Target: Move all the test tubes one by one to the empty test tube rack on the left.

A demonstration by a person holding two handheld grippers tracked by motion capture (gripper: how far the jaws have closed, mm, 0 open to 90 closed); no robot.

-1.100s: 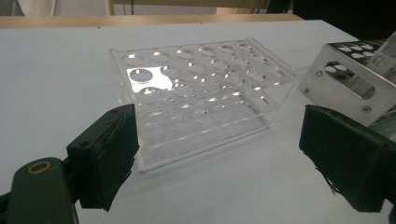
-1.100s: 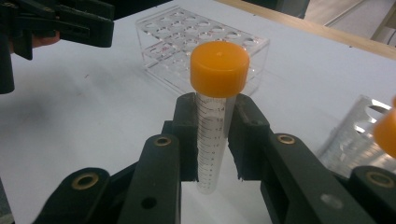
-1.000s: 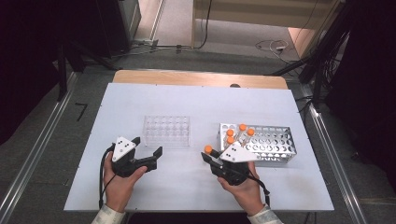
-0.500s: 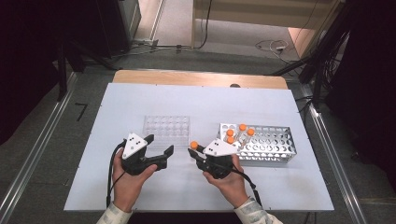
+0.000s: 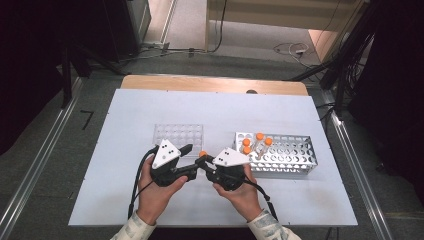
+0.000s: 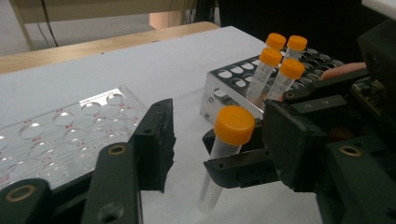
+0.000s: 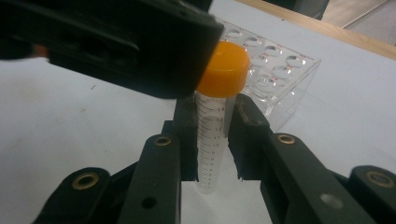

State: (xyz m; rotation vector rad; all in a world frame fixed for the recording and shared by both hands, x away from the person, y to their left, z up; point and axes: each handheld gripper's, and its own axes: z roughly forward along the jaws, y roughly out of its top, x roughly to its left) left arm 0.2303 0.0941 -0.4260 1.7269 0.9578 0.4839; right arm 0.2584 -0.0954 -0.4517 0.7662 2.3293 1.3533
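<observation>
Now the right gripper (image 5: 206, 162) clamps a tube (image 7: 211, 135) by its body, upright, orange cap (image 7: 223, 69) on top, above bare table (image 5: 280, 107) between the clear rack (image 5: 178, 136) and the metal rack (image 5: 280, 155). The left gripper (image 6: 212, 140), jaws half-wide and just been closing, straddles that cap without pressing it. So the cap lies straight ahead between the left jaws, the tube's long axis vertical; I judge closing on the cap comes next.

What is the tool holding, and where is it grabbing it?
The right tool holds a clear tube with an orange cap, pinched on its body just below the cap. The left tool has just been closing around the cap, not clearly touching it.
</observation>
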